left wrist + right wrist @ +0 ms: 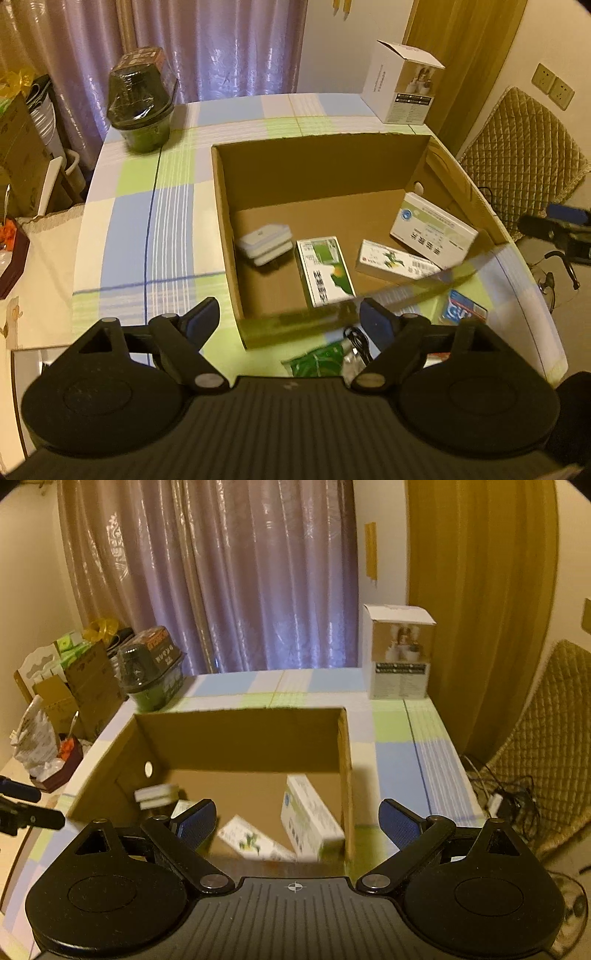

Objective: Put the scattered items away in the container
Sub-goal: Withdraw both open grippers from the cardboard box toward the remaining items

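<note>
The carton (325, 177) sits open-topped on the checked bench (147, 221), its long axis running from the near edge toward the curtain (207, 48). Both grippers hover at its near rim, empty, jaws spread wide.

The left gripper (291, 317) hangs over the carton's near wall. Inside lie four items. A pair of flat white pads (264, 243) is stacked near the left wall. A green-and-white box (325, 271) lies flat beside them, its long axis pointing away from the camera. A second white box (397, 260) with a plant print lies with its long axis across the floor, left to right. A larger white box (432, 230) is tilted against the right wall, just behind it.

Outside the carton, on the bench at the near edge, lie a green packet (317, 362), a black cable (356, 341) and a blue-and-white pack (461, 308). These are partly hidden by the gripper.

The right gripper (297, 818) looks over the near wall from the right-hand corner.

At the far side of the bench stand a dark lidded tub (142, 99) on the left and a tall white box (400, 85) on the right. A quilted chair (517, 155) stands beside the bench.
</note>
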Demonstrator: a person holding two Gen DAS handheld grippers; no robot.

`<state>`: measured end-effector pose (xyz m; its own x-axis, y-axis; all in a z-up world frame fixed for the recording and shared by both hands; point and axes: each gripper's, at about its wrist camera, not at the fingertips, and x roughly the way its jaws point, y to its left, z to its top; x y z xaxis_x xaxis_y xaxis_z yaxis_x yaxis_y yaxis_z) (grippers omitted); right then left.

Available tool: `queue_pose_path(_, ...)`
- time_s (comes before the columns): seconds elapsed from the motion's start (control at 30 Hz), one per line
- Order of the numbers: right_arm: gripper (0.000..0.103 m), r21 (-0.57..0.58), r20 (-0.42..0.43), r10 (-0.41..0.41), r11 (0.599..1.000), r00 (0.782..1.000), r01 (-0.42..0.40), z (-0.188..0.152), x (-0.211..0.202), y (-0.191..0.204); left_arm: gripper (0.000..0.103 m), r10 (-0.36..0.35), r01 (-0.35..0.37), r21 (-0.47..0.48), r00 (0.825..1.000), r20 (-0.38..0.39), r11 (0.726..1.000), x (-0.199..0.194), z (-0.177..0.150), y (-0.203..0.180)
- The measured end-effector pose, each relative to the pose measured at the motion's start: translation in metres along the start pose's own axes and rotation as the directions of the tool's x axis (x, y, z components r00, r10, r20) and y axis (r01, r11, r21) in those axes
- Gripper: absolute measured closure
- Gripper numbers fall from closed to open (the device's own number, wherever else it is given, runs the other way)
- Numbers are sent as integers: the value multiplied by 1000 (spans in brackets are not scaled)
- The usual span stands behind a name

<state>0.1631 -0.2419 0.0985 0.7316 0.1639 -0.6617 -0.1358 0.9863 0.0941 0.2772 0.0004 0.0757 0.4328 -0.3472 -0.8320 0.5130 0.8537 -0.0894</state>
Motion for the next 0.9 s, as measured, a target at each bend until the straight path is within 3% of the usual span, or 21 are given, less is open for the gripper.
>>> queue_pose_path(0.43, 3, 29, -84, 56, 998, 995, -54, -82, -58, 17, 22, 16, -19, -52, 998, -58, 998, -29, -85, -27)
queue_pose_path(0.67, 3, 52, -140, 79, 996, 987, -72, -116, -72, 22, 20, -50, 33, -172, 994, -99, 985, -34, -124, -39)
queue_pose_path(0.9, 3, 41, -161, 84, 996, 983, -78, -134, -84, 26, 19, -61, 37, -208, 992, -110, 977, -38, -147, -52)
